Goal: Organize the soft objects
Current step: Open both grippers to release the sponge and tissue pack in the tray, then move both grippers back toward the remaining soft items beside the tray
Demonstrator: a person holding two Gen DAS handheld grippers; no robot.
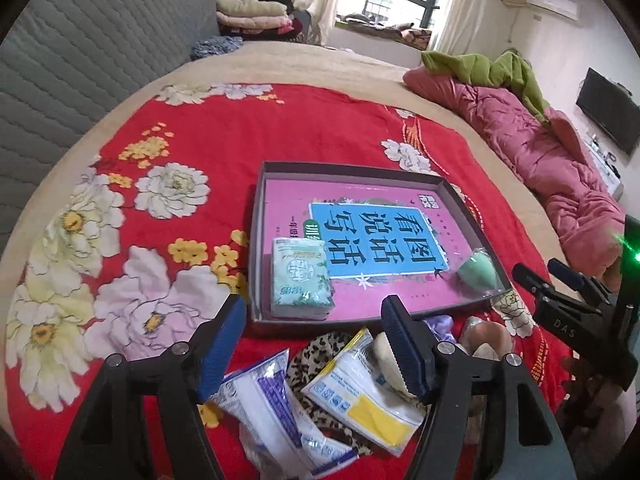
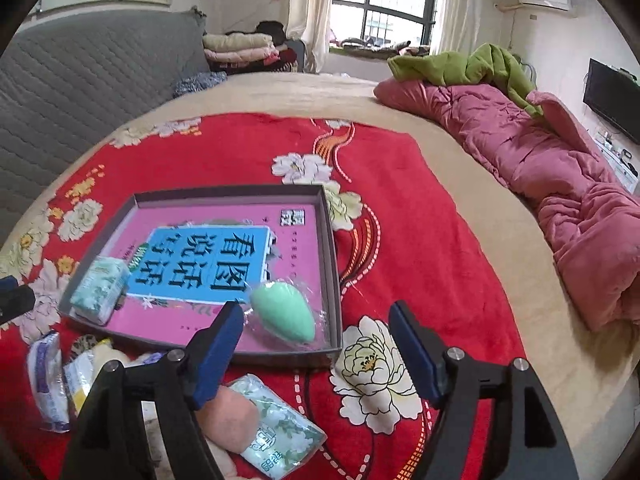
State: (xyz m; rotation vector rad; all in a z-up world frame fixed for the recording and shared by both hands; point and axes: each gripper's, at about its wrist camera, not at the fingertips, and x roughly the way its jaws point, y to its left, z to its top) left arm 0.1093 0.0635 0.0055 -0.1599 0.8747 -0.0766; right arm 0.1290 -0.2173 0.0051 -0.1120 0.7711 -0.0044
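A shallow grey box [image 1: 344, 168] [image 2: 332, 248] lined with a pink and blue book lies on the red floral blanket. In its near corners rest a green tissue pack [image 1: 300, 276] [image 2: 102, 292] and a wrapped mint egg-shaped sponge [image 1: 478, 274] [image 2: 284, 314]. My left gripper [image 1: 314, 308] hangs open and empty over a pile in front of the box: white packets [image 1: 268, 404] and leopard-print fabric [image 1: 320, 348]. My right gripper [image 2: 316, 312] [image 1: 538, 268] is open and empty just short of the sponge. Below it lie a peach puff [image 2: 228, 420] and a second tissue pack [image 2: 280, 428].
A crumpled pink quilt [image 1: 560, 168] [image 2: 560, 184] with a green blanket [image 2: 460, 66] on it runs along the bed's right side. A grey quilted headboard [image 1: 80, 60] stands at the left. Folded bedding [image 1: 252, 12] is stacked beyond the bed.
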